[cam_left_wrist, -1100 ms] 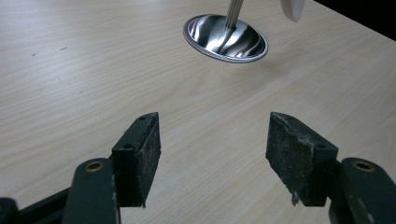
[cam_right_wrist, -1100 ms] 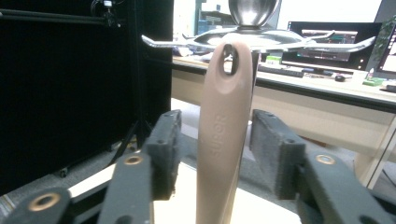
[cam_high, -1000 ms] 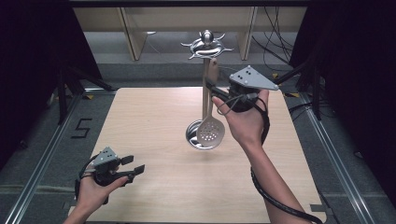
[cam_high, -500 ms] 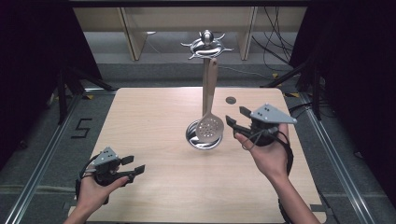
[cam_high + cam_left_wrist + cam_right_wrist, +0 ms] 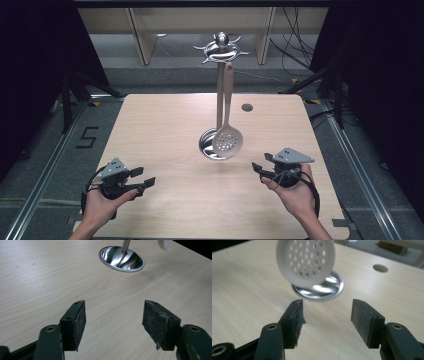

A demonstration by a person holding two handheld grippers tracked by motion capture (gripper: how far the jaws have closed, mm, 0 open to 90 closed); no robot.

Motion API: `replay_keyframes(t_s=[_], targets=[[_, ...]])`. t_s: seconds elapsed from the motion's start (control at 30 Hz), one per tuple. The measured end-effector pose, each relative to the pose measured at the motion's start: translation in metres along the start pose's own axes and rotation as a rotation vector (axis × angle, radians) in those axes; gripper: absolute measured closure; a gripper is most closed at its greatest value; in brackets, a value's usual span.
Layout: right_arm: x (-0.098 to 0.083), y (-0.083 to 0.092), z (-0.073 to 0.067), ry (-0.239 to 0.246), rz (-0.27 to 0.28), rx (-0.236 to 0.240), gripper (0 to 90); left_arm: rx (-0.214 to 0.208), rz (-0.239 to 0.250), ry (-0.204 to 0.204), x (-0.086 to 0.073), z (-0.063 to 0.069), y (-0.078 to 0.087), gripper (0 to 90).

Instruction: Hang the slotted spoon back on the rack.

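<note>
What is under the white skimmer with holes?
Under the hanging skimmer stands the stand's round metal base on the table. The skimmer covers part of the base.

bare tabletop (image 5: 165, 130) either side, rack base (image 5: 211, 145) and hanging skimmer (image 5: 227, 141) block centre

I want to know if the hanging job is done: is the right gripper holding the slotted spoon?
No: the right gripper is open and empty near the table edge, while the slotted spoon hangs from the rack.
</note>
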State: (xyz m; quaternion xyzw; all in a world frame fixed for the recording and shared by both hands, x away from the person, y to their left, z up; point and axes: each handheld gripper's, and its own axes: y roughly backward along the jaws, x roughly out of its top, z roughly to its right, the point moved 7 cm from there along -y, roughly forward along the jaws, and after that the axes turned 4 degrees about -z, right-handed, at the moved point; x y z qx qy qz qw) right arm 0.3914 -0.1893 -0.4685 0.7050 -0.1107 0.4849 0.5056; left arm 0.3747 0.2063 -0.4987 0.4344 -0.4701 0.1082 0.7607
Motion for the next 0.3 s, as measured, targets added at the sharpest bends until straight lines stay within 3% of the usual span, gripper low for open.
replay_keyframes(t_s=[0.03,0.23,0.27,0.3], targets=[[-0.0042,-0.0024,0.0037,0.018,-0.002,-0.005,43.9,-0.007,-0.003,-0.003,-0.0002,0.0001,-0.0006,34.4],[-0.0094,-0.0034,0.0112,-0.016,0.009,-0.009,44.1,-0.014,-0.009,-0.008,-0.0007,0.002,-0.0021,34.4],[-0.0112,-0.0036,0.0101,-0.043,0.002,-0.01,44.1,-0.011,-0.011,-0.004,-0.0008,0.0019,-0.002,34.4],[-0.012,-0.0053,0.0116,-0.034,0.008,-0.009,44.1,-0.013,-0.011,-0.004,-0.0008,0.0017,-0.0023,34.4]])
